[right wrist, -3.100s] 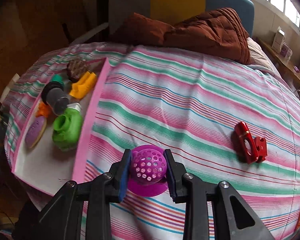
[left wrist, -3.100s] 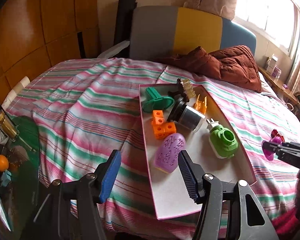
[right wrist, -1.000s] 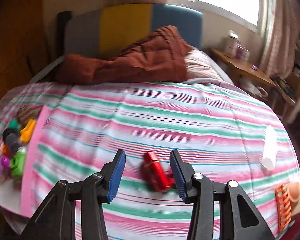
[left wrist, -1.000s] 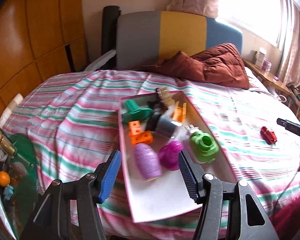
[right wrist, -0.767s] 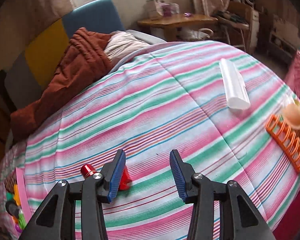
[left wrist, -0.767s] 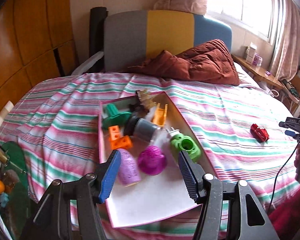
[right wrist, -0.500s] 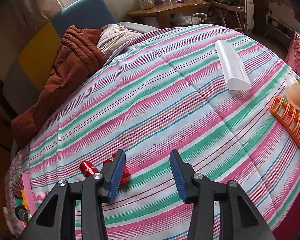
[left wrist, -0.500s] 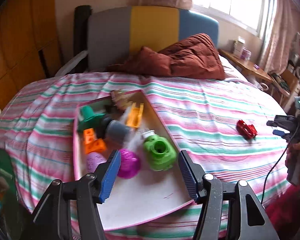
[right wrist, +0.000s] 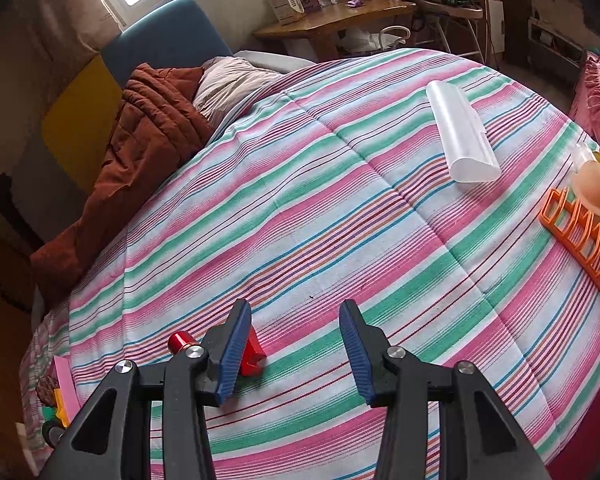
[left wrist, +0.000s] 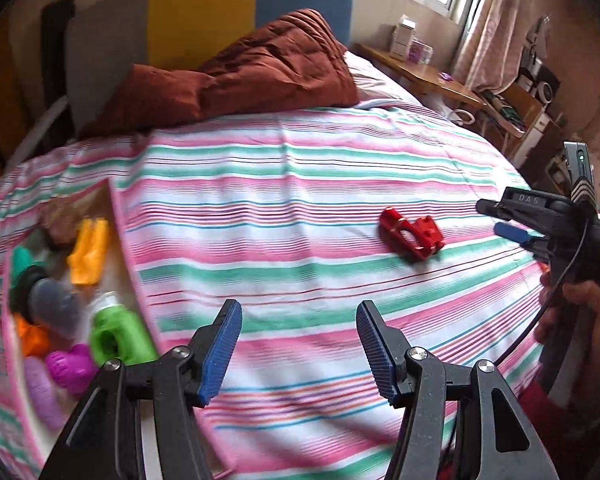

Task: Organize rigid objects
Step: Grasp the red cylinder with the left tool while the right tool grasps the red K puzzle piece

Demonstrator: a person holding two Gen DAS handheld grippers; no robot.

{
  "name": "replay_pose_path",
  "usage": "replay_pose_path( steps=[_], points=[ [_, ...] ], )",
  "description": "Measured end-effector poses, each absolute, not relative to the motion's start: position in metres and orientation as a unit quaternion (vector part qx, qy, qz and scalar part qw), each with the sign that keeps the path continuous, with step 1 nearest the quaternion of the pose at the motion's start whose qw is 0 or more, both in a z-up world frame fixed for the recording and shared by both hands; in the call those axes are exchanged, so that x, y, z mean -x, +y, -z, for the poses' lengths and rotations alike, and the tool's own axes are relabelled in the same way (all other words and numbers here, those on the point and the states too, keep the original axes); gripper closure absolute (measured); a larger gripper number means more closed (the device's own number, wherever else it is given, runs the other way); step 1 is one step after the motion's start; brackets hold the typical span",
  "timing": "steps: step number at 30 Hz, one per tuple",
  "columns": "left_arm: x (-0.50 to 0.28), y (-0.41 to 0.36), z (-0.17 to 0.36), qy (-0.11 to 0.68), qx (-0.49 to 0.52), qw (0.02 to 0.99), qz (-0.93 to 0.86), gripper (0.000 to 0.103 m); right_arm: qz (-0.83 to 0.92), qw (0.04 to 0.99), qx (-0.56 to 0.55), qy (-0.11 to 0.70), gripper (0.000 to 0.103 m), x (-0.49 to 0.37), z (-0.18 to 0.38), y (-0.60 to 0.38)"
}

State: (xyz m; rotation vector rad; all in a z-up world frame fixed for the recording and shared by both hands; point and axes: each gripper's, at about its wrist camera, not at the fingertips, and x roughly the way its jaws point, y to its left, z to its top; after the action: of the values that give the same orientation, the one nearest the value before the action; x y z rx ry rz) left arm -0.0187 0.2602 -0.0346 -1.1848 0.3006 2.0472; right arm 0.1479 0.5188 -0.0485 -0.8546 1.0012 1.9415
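red clamp (left wrist: 411, 233) on bedspread (left wrist: 300, 200) — right gripper (right wrist: 296, 346) beside (empty)

A glossy red clamp-shaped part (left wrist: 411, 233) lies flat on the striped bedspread, right of centre in the left wrist view. At the left edge, a pink-rimmed tray (left wrist: 122, 216) holds blurred plastic pieces: a yellow one (left wrist: 88, 251), a green one (left wrist: 116, 338), a magenta perforated dome (left wrist: 70, 366), a lilac oval (left wrist: 40, 392). In the right wrist view, a translucent white tube (right wrist: 462, 138) and an orange rack (right wrist: 584, 240) lie at right.
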Motion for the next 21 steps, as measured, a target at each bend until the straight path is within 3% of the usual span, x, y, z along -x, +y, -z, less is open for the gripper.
replay_pose_path(
  steps=[21],
  points=[
    [0.044,0.405,0.083,0.05,0.532,0.381,-0.754,0.049,-0.758,0.383,0.321,0.419,0.057,-0.152,0.05,0.526]
  ],
)
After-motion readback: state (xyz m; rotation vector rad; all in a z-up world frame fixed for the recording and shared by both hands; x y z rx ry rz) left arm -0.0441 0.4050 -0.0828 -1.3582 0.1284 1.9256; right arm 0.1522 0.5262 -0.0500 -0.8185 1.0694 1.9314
